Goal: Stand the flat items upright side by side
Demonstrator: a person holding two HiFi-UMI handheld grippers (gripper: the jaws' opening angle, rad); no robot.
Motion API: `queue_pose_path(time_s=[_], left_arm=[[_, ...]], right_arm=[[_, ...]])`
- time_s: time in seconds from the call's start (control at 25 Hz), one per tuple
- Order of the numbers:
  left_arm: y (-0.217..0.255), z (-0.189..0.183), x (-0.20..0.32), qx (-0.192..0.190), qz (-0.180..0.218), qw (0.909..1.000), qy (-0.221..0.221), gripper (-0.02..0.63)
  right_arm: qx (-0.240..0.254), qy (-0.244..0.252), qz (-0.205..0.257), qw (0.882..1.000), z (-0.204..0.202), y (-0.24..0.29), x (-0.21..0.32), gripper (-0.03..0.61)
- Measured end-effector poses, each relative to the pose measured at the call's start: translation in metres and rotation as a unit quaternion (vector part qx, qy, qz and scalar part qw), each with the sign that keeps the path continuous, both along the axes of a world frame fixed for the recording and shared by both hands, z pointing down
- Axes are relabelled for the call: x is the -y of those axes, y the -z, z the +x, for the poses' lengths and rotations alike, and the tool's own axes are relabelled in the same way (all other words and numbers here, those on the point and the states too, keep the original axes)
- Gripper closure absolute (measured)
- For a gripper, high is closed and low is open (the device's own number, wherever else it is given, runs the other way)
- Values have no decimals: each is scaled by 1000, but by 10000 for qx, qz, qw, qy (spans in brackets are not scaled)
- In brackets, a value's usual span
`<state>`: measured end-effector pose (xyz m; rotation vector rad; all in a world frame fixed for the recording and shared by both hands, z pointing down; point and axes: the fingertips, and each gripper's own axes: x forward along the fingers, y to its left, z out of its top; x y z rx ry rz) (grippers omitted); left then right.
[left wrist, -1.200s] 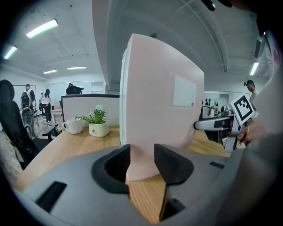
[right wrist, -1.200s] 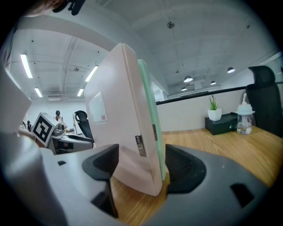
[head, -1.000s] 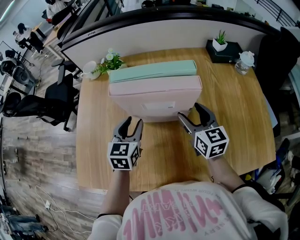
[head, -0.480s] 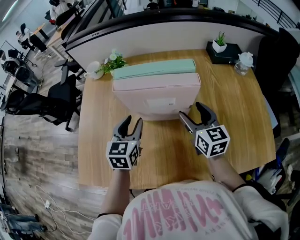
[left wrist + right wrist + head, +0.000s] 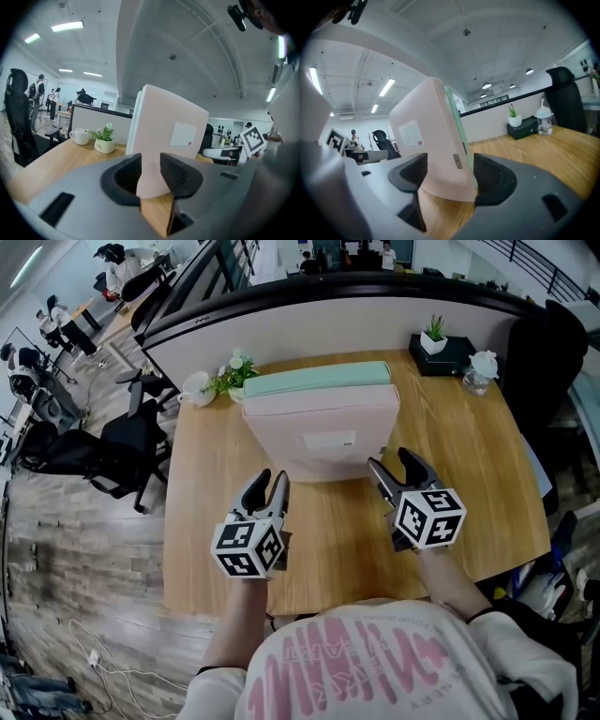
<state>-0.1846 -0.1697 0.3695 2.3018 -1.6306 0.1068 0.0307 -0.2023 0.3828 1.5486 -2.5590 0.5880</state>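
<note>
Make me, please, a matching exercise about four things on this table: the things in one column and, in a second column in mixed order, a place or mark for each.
1. pink case
2. green case
3. white mug
4. black box

A. carries a small potted plant
B. bears a white label
C. next to the flowering plant
D. upright, directly behind the pink one

Pairs: 1-B, 2-D, 3-C, 4-A

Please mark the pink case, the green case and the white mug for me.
pink case point(image 5: 321, 430): head view, middle of its front face.
green case point(image 5: 317, 378): head view, top edge.
white mug point(image 5: 196, 387): head view, its body.
</note>
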Motion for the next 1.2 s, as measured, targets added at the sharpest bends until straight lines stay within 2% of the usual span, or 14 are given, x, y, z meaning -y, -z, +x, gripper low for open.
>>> queue_pose_path(time_s=[0.12,0.28,0.52,0.68,0.92,1.08,1.2], left_arm=[[5,0,-5,-75,-18,9999,-68,517],[3,3,-15,171,-109,9996,-199,589],[6,6,-31,54,-113,9990,-421,611],[9,11,-45,59,-71,9976,-679,611],[17,18,-62,233,37,9966,-792,611],[25,20,-69,175,60,9970,-748,611],[35,21,-72,42,159,9977,-665,611]], right_arm=[[80,-334,-151,9993,7,0,-7,319],[122,-652,-297,9974,10,-1,-22,392],[293,-902,-497,9943,-2,-5,-47,498],[331,-1059,-428,9929,-10,1,-63,580],[430,-1086,-642,9911,-30,4,-81,581],[730,-978,-725,9899,-45,13,-90,581],[829,-803,-607,9915,-53,26,-96,581]])
